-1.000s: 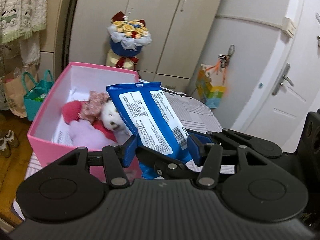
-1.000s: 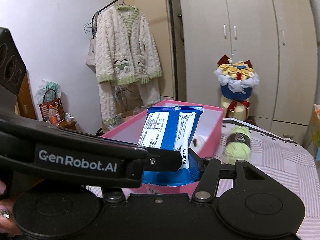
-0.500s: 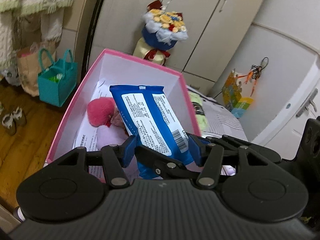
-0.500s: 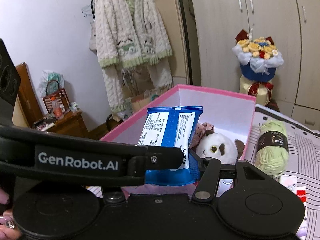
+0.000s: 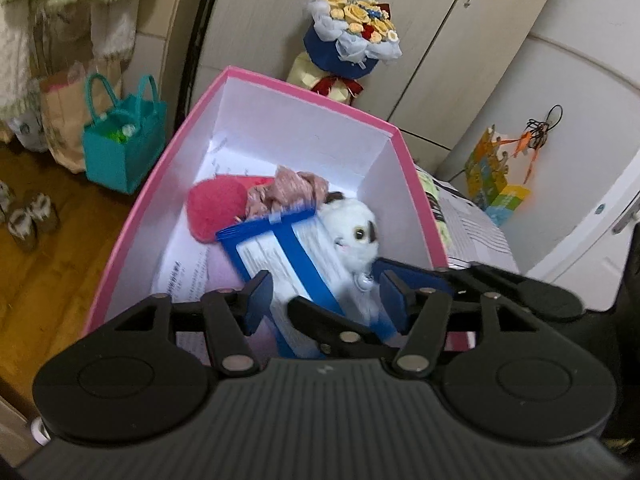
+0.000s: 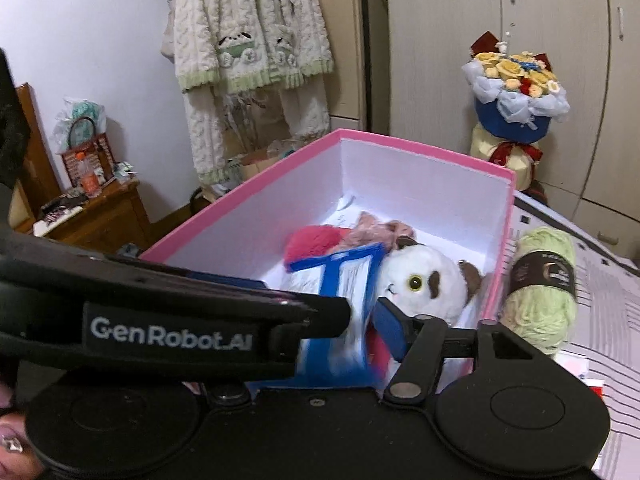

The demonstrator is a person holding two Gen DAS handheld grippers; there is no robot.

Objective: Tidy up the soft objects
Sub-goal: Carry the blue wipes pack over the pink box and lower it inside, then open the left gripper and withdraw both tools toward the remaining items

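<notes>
Both sets of fingers have just been opening: your left gripper [image 5: 324,294] and right gripper [image 6: 362,320] stand spread with the blue packet [image 5: 280,256] between them, blurred, over the pink box [image 5: 308,92]. Inside lie a white plush [image 6: 424,284] and red plush [image 6: 312,242]; green yarn [image 6: 542,292] sits beside the box on the bed.

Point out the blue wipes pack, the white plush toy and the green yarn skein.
blue wipes pack [image 5: 276,256], left wrist view, printed label.
white plush toy [image 6: 424,280], right wrist view, face.
green yarn skein [image 6: 540,320], right wrist view, lower yarn.
</notes>
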